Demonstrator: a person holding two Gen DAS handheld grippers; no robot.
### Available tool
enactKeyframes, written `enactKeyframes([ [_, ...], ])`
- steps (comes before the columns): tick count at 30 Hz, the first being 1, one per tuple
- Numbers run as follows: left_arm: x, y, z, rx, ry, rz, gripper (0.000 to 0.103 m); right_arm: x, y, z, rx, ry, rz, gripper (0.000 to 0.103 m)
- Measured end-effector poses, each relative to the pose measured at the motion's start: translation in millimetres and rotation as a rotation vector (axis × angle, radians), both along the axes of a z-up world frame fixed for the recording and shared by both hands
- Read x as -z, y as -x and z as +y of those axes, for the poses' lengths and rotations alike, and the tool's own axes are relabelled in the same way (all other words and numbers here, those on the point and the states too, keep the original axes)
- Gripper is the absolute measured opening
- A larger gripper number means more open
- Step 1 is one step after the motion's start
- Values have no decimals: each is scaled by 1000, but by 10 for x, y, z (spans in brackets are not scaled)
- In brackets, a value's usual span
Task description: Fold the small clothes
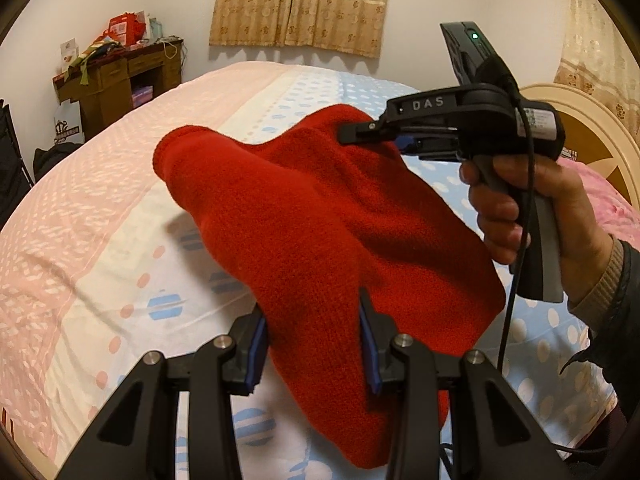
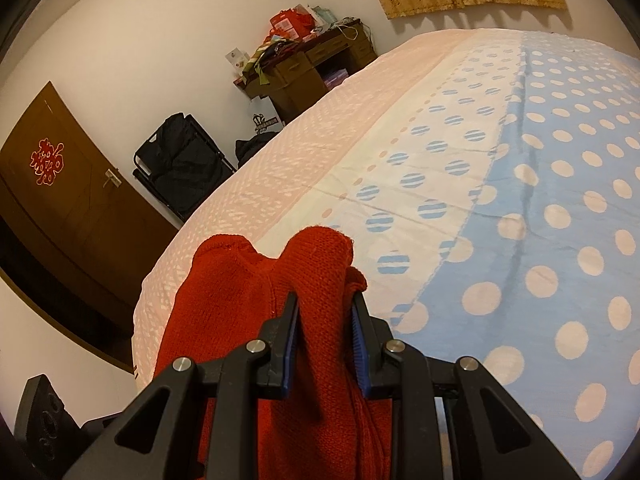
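Both grippers, left (image 1: 316,344) and right (image 2: 325,340), clamp red knit (image 1: 320,220) above bed (image 1: 100,220); mid-fold carry, next lay it flat.

Place: home bedroom
Signs: bed (image 2: 520,184) under a polka-dot sheet, curtained window (image 1: 300,4), cluttered wooden desk (image 2: 312,68), wooden door (image 2: 68,208)

A bed (image 2: 540,208) with dotted blue, white and pink cover, a cluttered brown desk (image 2: 320,64), curtains (image 1: 300,4), a door (image 2: 68,208).
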State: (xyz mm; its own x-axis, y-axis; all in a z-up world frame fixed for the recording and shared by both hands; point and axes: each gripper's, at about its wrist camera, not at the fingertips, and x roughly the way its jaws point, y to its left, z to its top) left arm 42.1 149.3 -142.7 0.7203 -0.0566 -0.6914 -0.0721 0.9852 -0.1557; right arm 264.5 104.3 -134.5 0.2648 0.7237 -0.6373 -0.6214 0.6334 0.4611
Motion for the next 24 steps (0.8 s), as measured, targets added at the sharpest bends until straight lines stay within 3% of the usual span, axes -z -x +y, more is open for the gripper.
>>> enactKeyframes([
  [24,244,100,19,-43,32,43,41,303,-101,204,20,60,53,24],
])
